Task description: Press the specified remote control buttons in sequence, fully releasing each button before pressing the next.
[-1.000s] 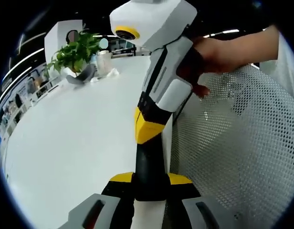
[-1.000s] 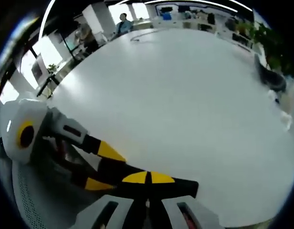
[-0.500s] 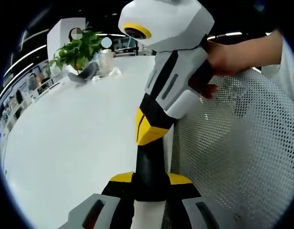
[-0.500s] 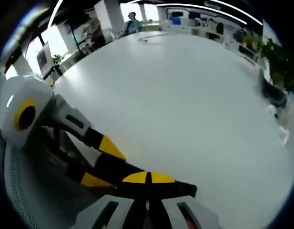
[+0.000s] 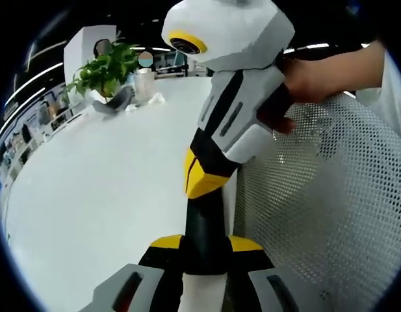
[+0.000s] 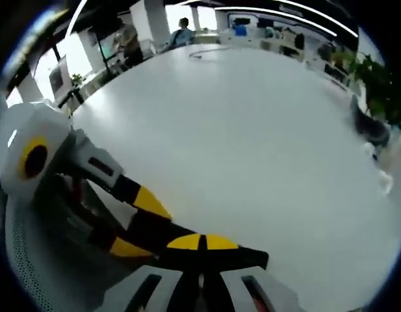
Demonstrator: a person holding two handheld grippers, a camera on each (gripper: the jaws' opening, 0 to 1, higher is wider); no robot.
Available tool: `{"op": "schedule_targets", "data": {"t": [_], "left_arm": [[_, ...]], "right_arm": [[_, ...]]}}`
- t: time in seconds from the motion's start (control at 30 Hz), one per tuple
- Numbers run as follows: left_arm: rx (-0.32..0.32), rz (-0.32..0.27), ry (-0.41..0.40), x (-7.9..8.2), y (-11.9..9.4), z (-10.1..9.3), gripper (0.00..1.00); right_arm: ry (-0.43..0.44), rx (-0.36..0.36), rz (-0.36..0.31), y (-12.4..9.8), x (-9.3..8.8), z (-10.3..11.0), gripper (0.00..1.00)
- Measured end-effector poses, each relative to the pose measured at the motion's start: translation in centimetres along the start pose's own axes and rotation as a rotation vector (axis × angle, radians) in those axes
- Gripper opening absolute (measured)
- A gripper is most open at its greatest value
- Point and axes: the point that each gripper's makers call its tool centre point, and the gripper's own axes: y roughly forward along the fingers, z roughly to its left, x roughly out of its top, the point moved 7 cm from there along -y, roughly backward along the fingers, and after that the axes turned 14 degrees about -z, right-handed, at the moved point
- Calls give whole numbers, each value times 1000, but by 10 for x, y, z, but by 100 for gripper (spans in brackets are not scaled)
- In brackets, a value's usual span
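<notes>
A bare white table fills mid-frame – potted plant upper left, mesh chair right – both tongs' jaws closed together.

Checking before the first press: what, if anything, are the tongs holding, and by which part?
Neither the left tongs nor the right tongs hold an object; they meet tip to tip over the white table.

The table is showing a smooth, matt white top with a faint sheen. The chair back is presenting open white mesh, rough in texture. The right gripper is showing smooth, hard-looking white, black and yellow shells, slightly glossy; the left gripper is showing the same finish
</notes>
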Motion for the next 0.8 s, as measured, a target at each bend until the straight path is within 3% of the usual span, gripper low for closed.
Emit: {"op": "schedule_targets", "data": {"t": [0.1,0.47,0.6,0.8], "left_arm": [[-3,3,13,0,0,0,24],[-4,3,10,0,1,1,24],[-4,1,11,0,1,0,24],[-2,-1,11,0,2,2,24]], "right_arm": [[83,10,10,-1,-1,-4,0],[235,-20,31,-11,-2,-16,0],[306,31,21,-13,1,-11,0],[310,41,37,-12,-1,-9,0]]}}
